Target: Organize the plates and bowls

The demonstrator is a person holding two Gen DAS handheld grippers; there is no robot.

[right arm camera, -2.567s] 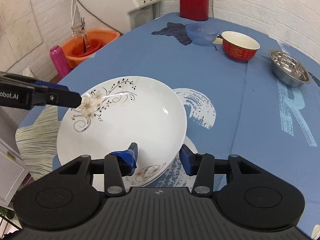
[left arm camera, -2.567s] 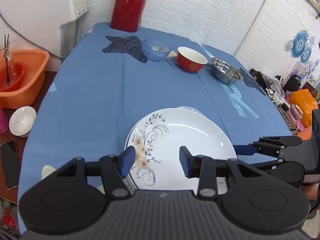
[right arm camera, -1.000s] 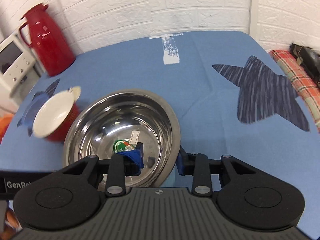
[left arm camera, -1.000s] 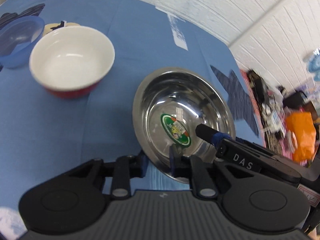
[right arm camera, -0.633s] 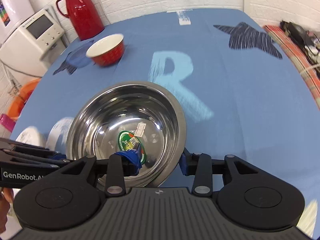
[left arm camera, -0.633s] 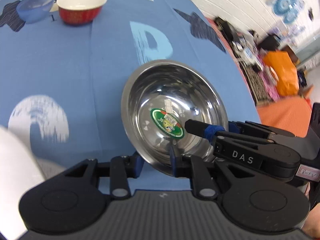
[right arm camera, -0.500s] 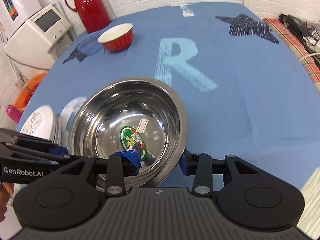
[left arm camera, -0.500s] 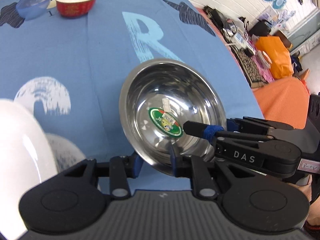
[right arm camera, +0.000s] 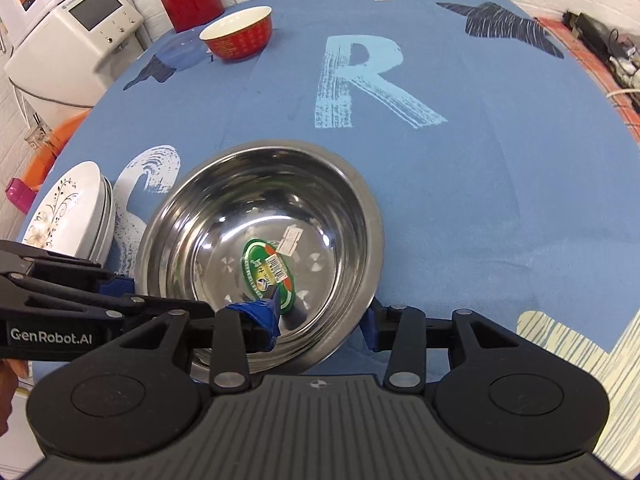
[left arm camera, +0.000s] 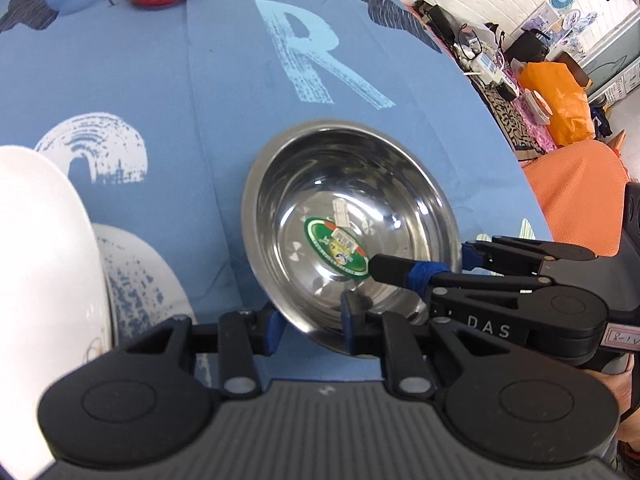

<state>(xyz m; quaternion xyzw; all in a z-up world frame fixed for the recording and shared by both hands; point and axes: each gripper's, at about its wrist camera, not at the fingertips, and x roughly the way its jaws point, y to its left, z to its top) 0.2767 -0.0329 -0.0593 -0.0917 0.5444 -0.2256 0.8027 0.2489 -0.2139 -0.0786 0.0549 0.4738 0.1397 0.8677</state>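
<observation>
Left wrist view: left gripper pinching near rim of steel bowl, one finger inside, one outside. Right gripper clamping bowl's right rim likewise. Right wrist view: bowl tilting above blue tablecloth. White plates stacking at left; red bowl sitting far.

A shiny metal bowl sits in the middle, pinched at its rim by the right gripper. White plates are at nine o'clock. A red bowl is at eleven o'clock.
</observation>
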